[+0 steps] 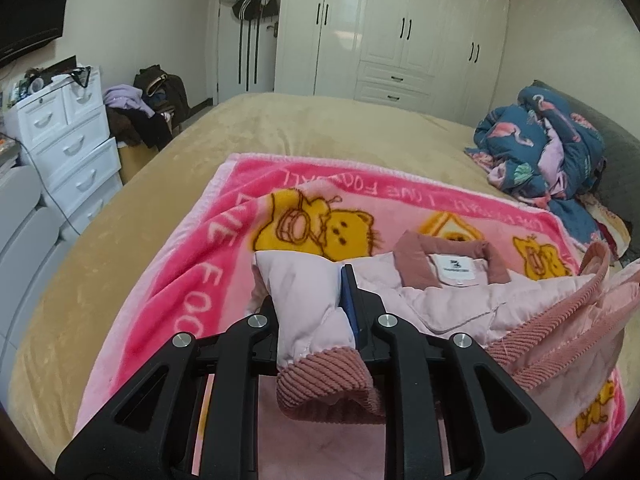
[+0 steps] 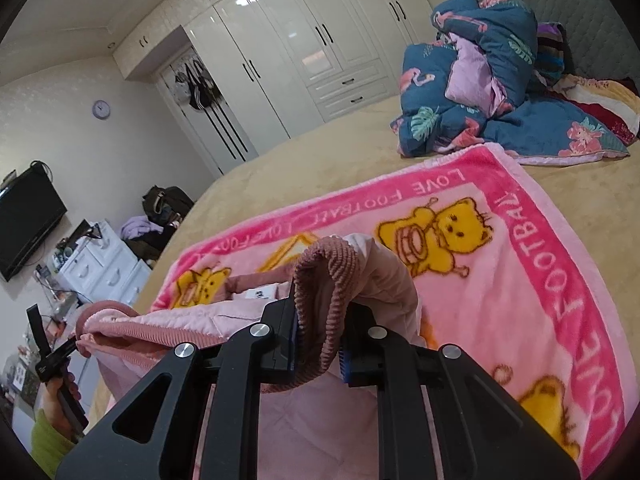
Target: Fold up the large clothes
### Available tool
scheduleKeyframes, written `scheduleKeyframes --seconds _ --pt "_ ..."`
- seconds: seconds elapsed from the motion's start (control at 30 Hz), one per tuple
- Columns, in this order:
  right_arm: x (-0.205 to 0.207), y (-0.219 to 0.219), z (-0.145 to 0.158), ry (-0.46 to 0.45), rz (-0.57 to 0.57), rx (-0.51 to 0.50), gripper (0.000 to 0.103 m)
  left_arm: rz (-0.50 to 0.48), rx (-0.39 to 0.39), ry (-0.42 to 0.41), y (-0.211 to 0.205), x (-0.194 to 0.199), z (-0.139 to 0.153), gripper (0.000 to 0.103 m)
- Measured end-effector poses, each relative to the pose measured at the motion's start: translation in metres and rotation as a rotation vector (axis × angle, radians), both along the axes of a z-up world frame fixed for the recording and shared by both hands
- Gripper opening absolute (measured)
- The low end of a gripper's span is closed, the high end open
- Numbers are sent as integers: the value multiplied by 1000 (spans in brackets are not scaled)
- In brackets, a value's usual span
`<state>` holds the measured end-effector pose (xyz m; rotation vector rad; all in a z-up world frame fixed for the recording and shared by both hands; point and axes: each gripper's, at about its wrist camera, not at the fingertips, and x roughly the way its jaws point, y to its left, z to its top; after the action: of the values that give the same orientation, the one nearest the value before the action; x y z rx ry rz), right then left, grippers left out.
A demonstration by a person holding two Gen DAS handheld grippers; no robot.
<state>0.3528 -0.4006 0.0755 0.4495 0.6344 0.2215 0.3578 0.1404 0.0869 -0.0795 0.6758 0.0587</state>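
- Lying partly on the pink cartoon blanket (image 1: 224,240), a pale pink quilted jacket (image 1: 440,300) was seen inside out, its white neck label and dusty-rose corduroy collar (image 1: 416,256) turned up toward the wardrobe.
- One sleeve end, with a ribbed corduroy cuff (image 1: 324,376), was clamped in the left gripper (image 1: 316,304); the jaws were nearly closed, pressed on the quilted fabric, and the cuff hung down behind the pads toward the camera.
- The other cuff (image 2: 320,304) was pinched in the right gripper (image 2: 320,340), jaws likewise almost shut on the cloth, with the sleeve bulging up above the fingers.
- In the right wrist view, the left gripper was seen at the far left edge, held by a hand (image 2: 60,396) with a green sleeve, the jacket's corduroy hem stretched between the two tools.
- The blanket was spread on a tan bed (image 1: 320,128); a rumpled blue flamingo-print quilt (image 1: 540,140) was heaped near the headboard, well apart from the jacket.
- A white chest of drawers (image 1: 68,148) with clutter on top was noted beside the bed, all drawers shut; what they held could not be told.
- A box heaped with dark and lilac clothes (image 1: 140,116) was seen next to it, before a white wardrobe (image 1: 400,28) with closed doors.
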Motion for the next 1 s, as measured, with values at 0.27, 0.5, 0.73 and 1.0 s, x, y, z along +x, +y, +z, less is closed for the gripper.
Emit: scheduleKeyframes --seconds 0.27,0.5,0.73,1.0 --pt "29 -9 -37 59 15 154 34 19 13 60 -2 31 -33 14" --pt "20 -2 -45 59 88 115 82 31 1 96 1 46 -55 15" --pt "5 23 -89 159 66 -156 85 58 -82 103 4 54 -56 26" --pt "-2 16 -113 146 42 -178 90 90 -153 -28 12 34 -14 94"
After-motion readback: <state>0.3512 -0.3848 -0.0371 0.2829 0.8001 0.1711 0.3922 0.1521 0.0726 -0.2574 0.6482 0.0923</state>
